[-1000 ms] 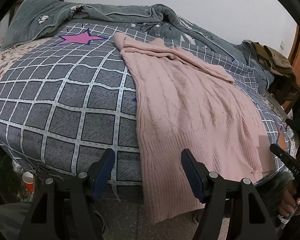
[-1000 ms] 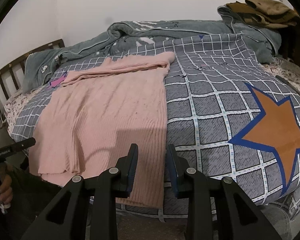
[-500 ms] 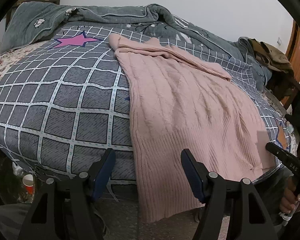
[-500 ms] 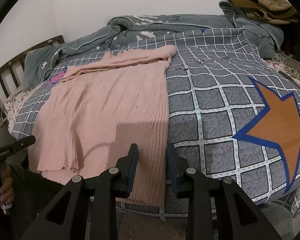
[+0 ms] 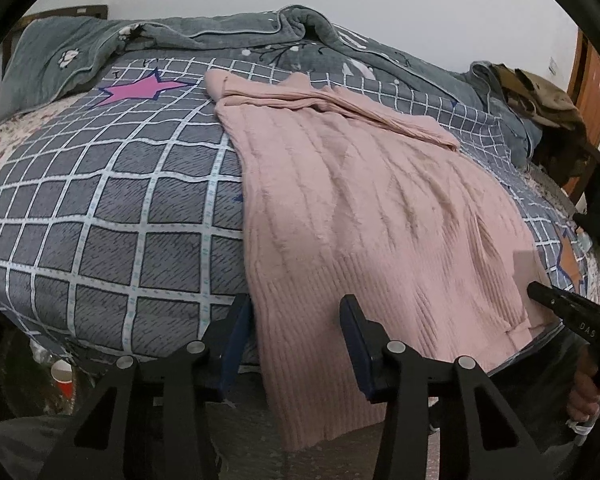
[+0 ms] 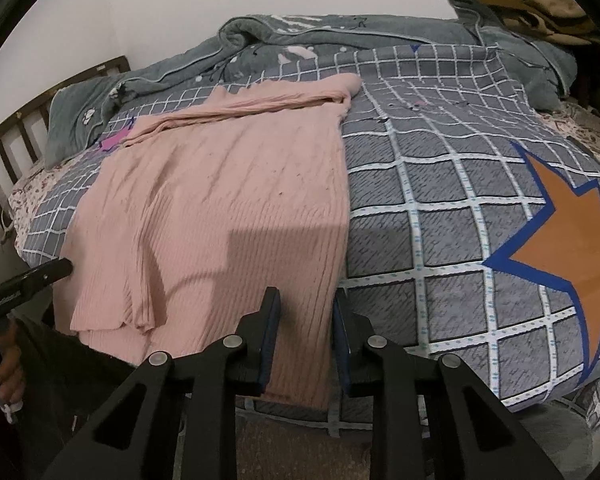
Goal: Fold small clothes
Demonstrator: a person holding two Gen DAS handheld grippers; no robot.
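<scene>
left claw (image 5: 296, 334) closing around ribbed hem of pink cable-knit sweater (image 5: 364, 208)

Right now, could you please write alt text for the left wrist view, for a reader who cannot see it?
A pink sweater lies flat on a grey checked bedspread, its hem hanging over the bed's near edge. The left gripper is closing around that hem, pads not yet pressing. A grey blanket is bunched along the wall behind.

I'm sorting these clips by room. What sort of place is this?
Most likely a bedroom: a bed with a checked cover, a rumpled grey quilt along the wall, and a wooden headboard.
</scene>
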